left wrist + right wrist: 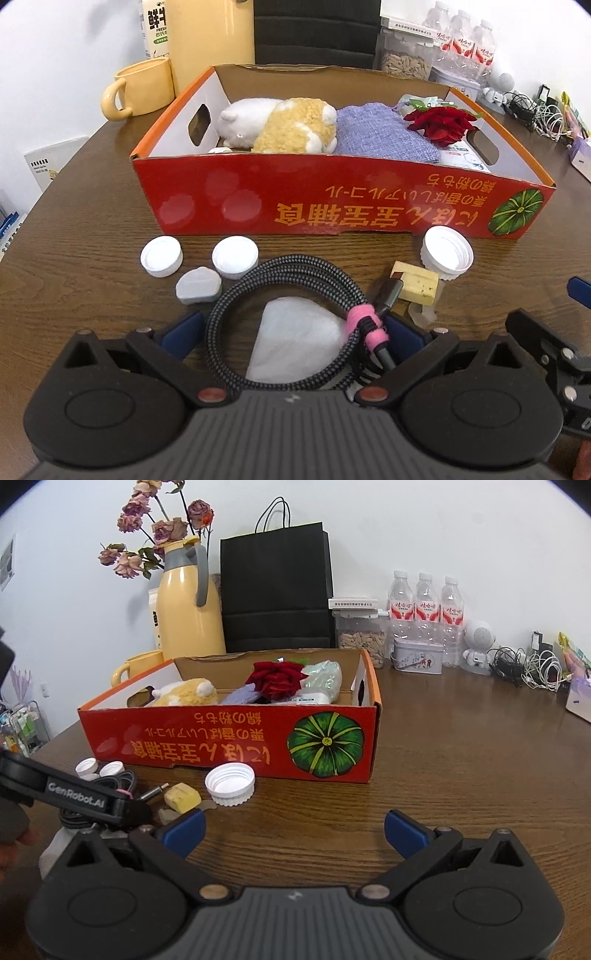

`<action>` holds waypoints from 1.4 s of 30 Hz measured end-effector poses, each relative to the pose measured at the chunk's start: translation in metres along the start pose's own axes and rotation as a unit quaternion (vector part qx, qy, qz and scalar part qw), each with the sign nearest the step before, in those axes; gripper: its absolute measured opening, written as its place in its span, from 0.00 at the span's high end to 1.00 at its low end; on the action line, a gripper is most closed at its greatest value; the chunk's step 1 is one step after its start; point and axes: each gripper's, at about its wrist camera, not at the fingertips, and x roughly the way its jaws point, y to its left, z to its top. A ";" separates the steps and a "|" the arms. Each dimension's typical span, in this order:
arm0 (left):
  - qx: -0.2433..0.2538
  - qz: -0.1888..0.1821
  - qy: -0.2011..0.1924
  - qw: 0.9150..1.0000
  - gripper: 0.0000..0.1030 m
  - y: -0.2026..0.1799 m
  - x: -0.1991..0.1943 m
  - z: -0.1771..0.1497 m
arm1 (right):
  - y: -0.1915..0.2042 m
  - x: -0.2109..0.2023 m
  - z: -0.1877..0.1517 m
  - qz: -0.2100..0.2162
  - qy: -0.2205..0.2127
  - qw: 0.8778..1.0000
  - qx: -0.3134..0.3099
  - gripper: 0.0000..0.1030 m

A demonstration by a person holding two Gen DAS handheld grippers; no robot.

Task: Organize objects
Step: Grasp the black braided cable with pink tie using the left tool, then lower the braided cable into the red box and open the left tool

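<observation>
Your left gripper (291,332), jaws apart, straddles a coiled braided cable (288,295) near the desk's (461,757) front edge, before the glossy red cardboard box (332,199). Your right gripper (293,829) gapes over bare woodgrain.

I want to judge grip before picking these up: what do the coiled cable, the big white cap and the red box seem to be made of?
Coiled cable: a braided fabric sleeve, going by the black-and-grey woven pattern, bound with a pink tie.
Big white cap: probably moulded plastic, smooth, slightly glossy, with a ribbed side.
Red box: printed cardboard; brown raw board shows along its rim, and the red face has a slight sheen.
</observation>
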 end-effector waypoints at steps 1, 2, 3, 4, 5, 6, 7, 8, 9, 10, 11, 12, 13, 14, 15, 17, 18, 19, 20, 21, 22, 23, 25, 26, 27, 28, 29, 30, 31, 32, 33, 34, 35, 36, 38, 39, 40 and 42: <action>0.001 -0.002 -0.005 1.000 0.04 0.000 -0.002 -0.001 | 0.000 0.001 0.000 0.000 0.003 1.000 0.001 0.00; 0.002 -0.006 -0.007 1.000 0.05 0.001 -0.004 -0.002 | 0.000 0.002 0.000 -0.001 0.005 1.000 0.003 0.00; 0.002 -0.011 -0.008 1.000 0.05 0.002 -0.005 -0.003 | -0.001 0.003 0.000 -0.002 0.008 1.000 0.005 0.00; 0.002 -0.016 -0.009 1.000 0.06 0.004 -0.006 -0.004 | -0.001 0.004 0.000 -0.003 0.011 1.000 0.007 0.00; 0.001 -0.017 -0.010 1.000 0.07 0.005 -0.008 -0.005 | -0.002 0.004 0.000 -0.004 0.013 1.000 0.010 0.00; 0.002 -0.017 -0.013 1.000 0.07 0.006 -0.009 -0.006 | -0.002 0.005 0.000 -0.004 0.014 1.000 0.012 0.00; 0.003 -0.017 -0.019 1.000 0.08 0.007 -0.012 -0.007 | -0.003 0.005 0.000 -0.003 0.015 1.000 0.014 0.00; 0.004 -0.017 -0.024 1.000 0.08 0.008 -0.015 -0.008 | -0.003 0.006 0.000 -0.003 0.016 1.000 0.015 0.00; 0.003 -0.017 -0.030 0.999 0.08 0.009 -0.018 -0.008 | -0.003 0.006 0.000 -0.002 0.016 1.000 0.016 0.00; 0.003 -0.019 -0.037 0.999 0.08 0.010 -0.023 -0.009 | -0.003 0.006 0.000 -0.001 0.016 1.000 0.016 0.00; 0.003 -0.020 -0.044 0.999 0.08 0.012 -0.027 -0.008 | -0.003 0.006 0.000 0.000 0.016 1.000 0.016 0.00; 0.002 -0.021 -0.050 0.999 0.08 0.014 -0.031 -0.008 | -0.003 0.006 0.000 0.000 0.016 1.000 0.016 0.00; 0.001 -0.021 -0.057 0.998 0.08 0.016 -0.036 -0.008 | -0.003 0.006 0.000 0.000 0.016 1.000 0.016 0.00; 0.000 -0.022 -0.063 0.998 0.08 0.018 -0.040 -0.008 | -0.002 0.006 0.000 0.000 0.016 1.000 0.016 0.00; 0.000 -0.022 -0.069 0.997 0.08 0.020 -0.044 -0.008 | -0.002 0.006 0.000 0.000 0.015 1.000 0.017 0.00; 0.000 -0.019 -0.082 0.996 0.08 0.025 -0.052 -0.010 | -0.001 0.005 0.000 0.002 0.011 1.000 0.015 0.00; 0.000 -0.018 -0.086 0.996 0.08 0.027 -0.054 -0.011 | 0.000 0.005 0.000 0.002 0.009 1.000 0.013 0.00; 0.000 -0.015 -0.091 0.996 0.08 0.030 -0.057 -0.012 | 0.001 0.004 0.000 0.002 0.006 1.000 0.010 0.00; -0.002 -0.013 -0.095 0.995 0.08 0.032 -0.059 -0.014 | 0.003 0.002 0.000 0.003 0.003 1.000 0.004 0.00; -0.005 -0.012 -0.097 0.995 0.08 0.035 -0.061 -0.015 | 0.007 0.001 0.000 0.005 -0.002 1.000 -0.004 0.00; -0.008 -0.010 -0.099 0.995 0.08 0.039 -0.062 -0.016 | 0.010 -0.001 -0.001 0.009 -0.007 1.000 -0.011 0.01; -0.011 -0.009 -0.100 0.995 0.08 0.042 -0.063 -0.016 | 0.013 -0.002 -0.001 0.014 -0.011 1.000 -0.016 0.03; -0.018 -0.007 -0.102 0.995 0.08 0.048 -0.062 -0.018 | 0.023 -0.001 -0.001 0.029 -0.010 0.999 -0.029 0.11; -0.021 -0.006 -0.103 0.994 0.08 0.051 -0.063 -0.019 | 0.029 0.001 -0.001 0.037 -0.004 0.999 -0.037 0.16; -0.024 -0.006 -0.104 0.994 0.08 0.053 -0.063 -0.020 | 0.035 0.003 0.000 0.044 0.000 0.998 -0.043 0.22; -0.026 -0.007 -0.105 0.994 0.08 0.055 -0.063 -0.020 | 0.041 0.005 0.000 0.051 0.004 0.997 -0.050 0.25; -0.028 -0.009 -0.106 0.994 0.08 0.057 -0.064 -0.021 | 0.047 0.007 0.000 0.056 0.008 0.997 -0.056 0.32; -0.030 -0.011 -0.107 0.994 0.08 0.059 -0.064 -0.022 | 0.053 0.009 0.000 0.059 0.011 0.996 -0.063 0.39; -0.032 -0.013 -0.109 0.993 0.08 0.061 -0.065 -0.023 | 0.059 0.012 0.001 0.061 0.015 0.996 -0.067 0.42; -0.033 -0.015 -0.111 0.993 0.08 0.064 -0.066 -0.023 | 0.064 0.014 0.001 0.062 0.018 0.995 -0.070 0.49; -0.036 -0.017 -0.112 0.993 0.08 0.066 -0.067 -0.024 | 0.069 0.017 0.002 0.063 0.022 0.995 -0.071 0.53; -0.039 -0.021 -0.113 0.993 0.08 0.067 -0.067 -0.024 | 0.073 0.020 0.003 0.062 0.025 0.995 -0.071 0.54; -0.041 -0.025 -0.114 0.992 0.08 0.069 -0.067 -0.025 | 0.076 0.022 0.003 0.058 0.028 0.996 -0.069 0.58; -0.043 -0.027 -0.115 0.992 0.08 0.070 -0.068 -0.025 | 0.079 0.024 0.003 0.057 0.029 0.996 -0.068 0.61; -0.045 -0.032 -0.115 0.992 0.08 0.072 -0.068 -0.027 | 0.083 0.027 0.004 0.054 0.030 0.996 -0.063 0.68; -0.045 -0.034 -0.115 0.992 0.08 0.073 -0.068 -0.027 | 0.085 0.028 0.005 0.052 0.032 0.996 -0.061 0.74; -0.046 -0.036 -0.115 0.992 0.08 0.074 -0.068 -0.027 | 0.086 0.030 0.005 0.050 0.035 0.996 -0.060 0.76; -0.048 -0.039 -0.116 0.991 0.08 0.075 -0.068 -0.027 | 0.087 0.031 0.005 0.045 0.037 0.997 -0.060 0.82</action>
